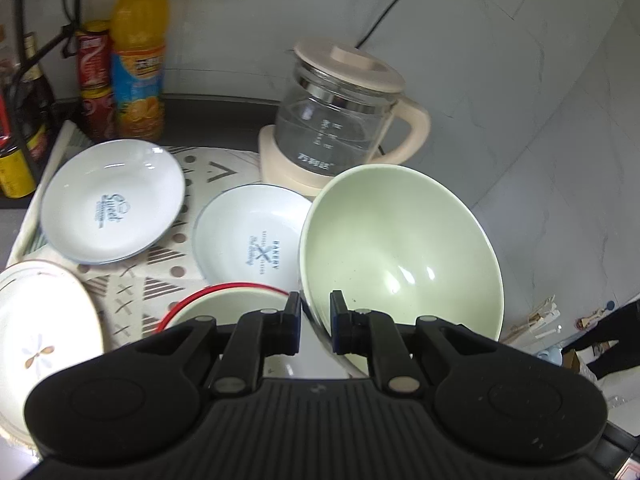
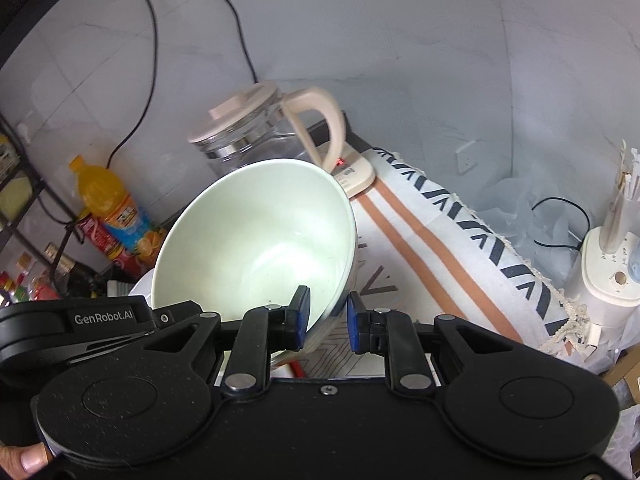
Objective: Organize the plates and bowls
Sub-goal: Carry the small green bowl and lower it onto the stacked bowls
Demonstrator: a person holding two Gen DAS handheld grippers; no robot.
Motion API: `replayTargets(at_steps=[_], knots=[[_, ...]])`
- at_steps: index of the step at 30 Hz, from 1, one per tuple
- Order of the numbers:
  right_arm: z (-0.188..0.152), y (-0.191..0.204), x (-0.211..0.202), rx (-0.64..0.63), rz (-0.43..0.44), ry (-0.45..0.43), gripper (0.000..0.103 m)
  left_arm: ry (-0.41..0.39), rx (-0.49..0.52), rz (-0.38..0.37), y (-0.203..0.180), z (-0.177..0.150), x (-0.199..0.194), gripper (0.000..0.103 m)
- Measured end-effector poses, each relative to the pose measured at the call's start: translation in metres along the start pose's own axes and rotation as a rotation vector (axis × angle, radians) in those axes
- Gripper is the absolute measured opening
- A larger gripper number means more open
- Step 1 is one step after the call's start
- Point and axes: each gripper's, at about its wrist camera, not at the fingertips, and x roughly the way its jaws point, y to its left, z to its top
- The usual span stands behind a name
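A large pale green bowl (image 1: 400,256) (image 2: 256,240) hangs tilted above the patterned mat (image 1: 132,284). My left gripper (image 1: 316,314) is shut on its rim, one finger inside and one outside. On the opposite rim my right gripper (image 2: 328,316) is shut the same way. Below the left gripper sits a red-rimmed bowl (image 1: 224,300), partly hidden by the fingers. Two white plates with blue print lie on the mat, one at the left (image 1: 112,200) and one in the middle (image 1: 252,240). A white plate with a flower motif (image 1: 40,340) lies at the near left.
A glass kettle with a cream lid (image 1: 344,120) (image 2: 256,132) stands on its base right behind the green bowl. Bottles, among them an orange juice bottle (image 1: 138,60) (image 2: 112,204), line the back left. A striped cloth (image 2: 460,240) and a white appliance (image 2: 608,276) lie to the right.
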Motion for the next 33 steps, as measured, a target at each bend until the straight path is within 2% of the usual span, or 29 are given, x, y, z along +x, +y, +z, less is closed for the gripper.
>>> replayTargets(at_steps=[17,33], knots=[[-0.026,0.039,-0.007,-0.108,0.106,0.039,0.019,-0.039,-0.096,0.091,0.049,-0.023,-0.039,0.013],[-0.048,0.065,-0.003,-0.178,0.128,0.105,0.021,0.011,-0.171,0.093,0.078,-0.037,-0.038,0.013]])
